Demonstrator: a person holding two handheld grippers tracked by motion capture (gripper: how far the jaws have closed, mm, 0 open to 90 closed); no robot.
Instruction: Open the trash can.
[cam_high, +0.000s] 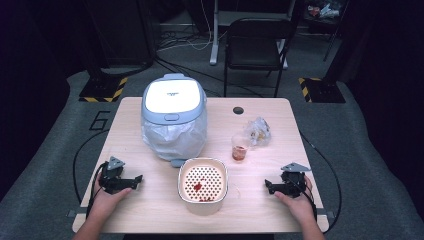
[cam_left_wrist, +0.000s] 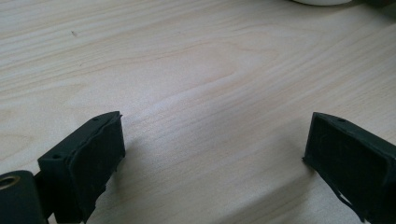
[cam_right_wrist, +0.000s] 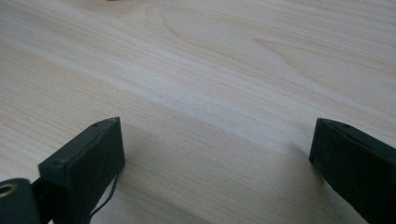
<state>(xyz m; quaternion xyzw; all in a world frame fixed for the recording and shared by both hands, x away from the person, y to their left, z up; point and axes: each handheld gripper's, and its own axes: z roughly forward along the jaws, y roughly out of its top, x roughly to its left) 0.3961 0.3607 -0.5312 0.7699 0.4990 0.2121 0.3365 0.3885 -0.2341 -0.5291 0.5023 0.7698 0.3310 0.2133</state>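
While both hand-held grippers are resting on the pale wood-grain bench (cam_high: 150, 210) with jaws spread and nothing between them, the work is looking barely begun: the left hand-held gripper (cam_high: 131, 183) and right hand-held gripper (cam_high: 270, 187) are flanking the cream, round-cornered perforated basket (cam_high: 203, 185), nearest to both and untouched, holding red bits. Behind are sitting a glossy white lidded appliance (cam_high: 173, 114), a clear cup (cam_high: 240, 148) and a crinkled bag (cam_high: 258, 131).
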